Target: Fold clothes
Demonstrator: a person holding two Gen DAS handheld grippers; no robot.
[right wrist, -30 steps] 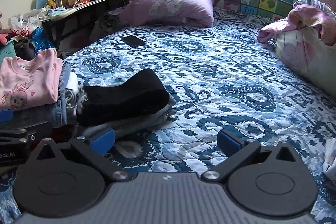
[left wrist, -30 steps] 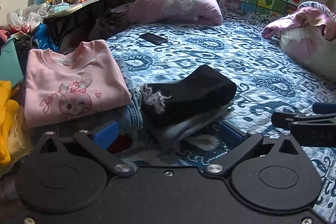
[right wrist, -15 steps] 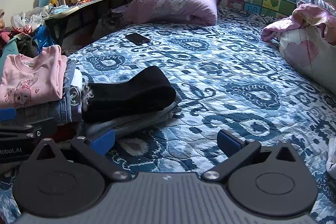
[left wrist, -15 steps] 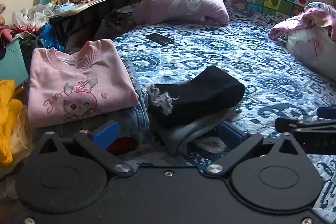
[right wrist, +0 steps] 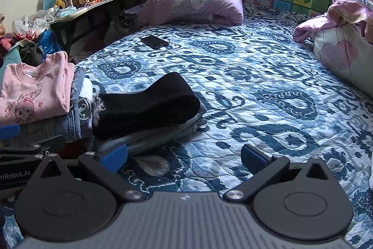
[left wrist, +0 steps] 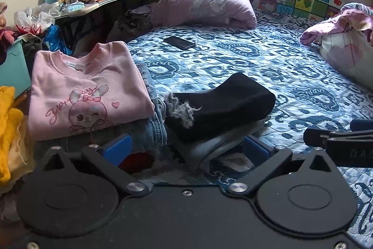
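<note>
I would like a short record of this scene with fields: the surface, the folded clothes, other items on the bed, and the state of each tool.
surface: bed with a blue patterned quilt
folded stack 1: pink sweatshirt on top of jeans
folded stack 2: black garment on top of grey clothes
other items: phone, purple pillow
left tool: open, empty, facing the two stacks
right tool: open, empty, above the quilt

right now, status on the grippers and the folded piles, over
Left gripper open, empty. Right gripper open, empty, over bare quilt. Black garment folded on grey pile, beside pink sweatshirt stack. Phone lies farther up the quilt, clear.
</note>
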